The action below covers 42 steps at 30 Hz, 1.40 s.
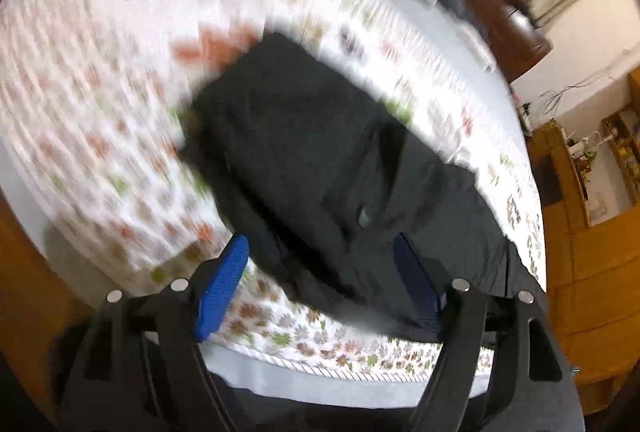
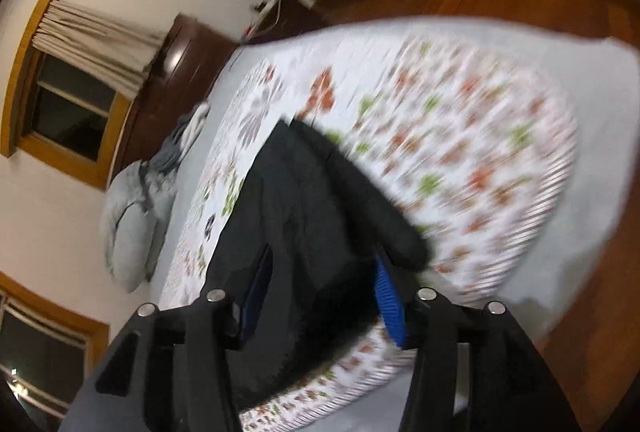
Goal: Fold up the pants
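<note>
Black pants [image 1: 304,152] | on floral bedspread [image 1: 100,104] | both claws parted

Matt black cloth pants [image 1: 304,152] on leaf-printed cotton-like bedspread [image 1: 100,120]

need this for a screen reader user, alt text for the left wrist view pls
Dark pants lie folded on a leaf-print bedcover, blurred by motion. The left gripper hangs open above their near edge, blue fingers either side, gripping nothing.

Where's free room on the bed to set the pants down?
Free: the floral quilt beyond the black pants, out to its striped edge, and the grey sheet past that. Crowded: the headboard end, where the grey pillow sits.
</note>
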Each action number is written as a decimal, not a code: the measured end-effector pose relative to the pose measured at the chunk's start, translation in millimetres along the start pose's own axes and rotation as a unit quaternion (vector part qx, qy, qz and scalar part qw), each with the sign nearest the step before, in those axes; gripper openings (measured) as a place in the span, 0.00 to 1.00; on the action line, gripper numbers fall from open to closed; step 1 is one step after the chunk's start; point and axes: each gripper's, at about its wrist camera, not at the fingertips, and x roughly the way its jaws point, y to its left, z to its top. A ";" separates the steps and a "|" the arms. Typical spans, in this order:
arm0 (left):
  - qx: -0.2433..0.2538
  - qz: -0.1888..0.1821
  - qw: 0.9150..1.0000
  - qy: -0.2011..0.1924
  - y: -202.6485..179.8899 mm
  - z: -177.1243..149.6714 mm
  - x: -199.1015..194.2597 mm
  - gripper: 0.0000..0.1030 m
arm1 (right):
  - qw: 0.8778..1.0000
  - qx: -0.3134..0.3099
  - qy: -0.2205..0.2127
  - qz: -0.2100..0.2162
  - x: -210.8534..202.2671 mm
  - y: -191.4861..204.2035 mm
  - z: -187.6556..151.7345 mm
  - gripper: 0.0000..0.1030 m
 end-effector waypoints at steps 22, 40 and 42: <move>0.118 0.031 0.992 0.043 -4.0 37.8 70.7 0.87 | 0.998 0.035 -0.029 0.042 -24.9 -19.3 -3.9 0.65; 0.096 0.021 0.995 0.037 -3.2 39.8 71.3 0.89 | 0.988 0.079 0.022 0.131 20.3 -48.8 -14.6 0.76; 0.093 0.021 0.995 0.036 -3.0 40.3 71.2 0.90 | 0.989 0.075 0.030 0.125 28.5 -52.2 -13.4 0.76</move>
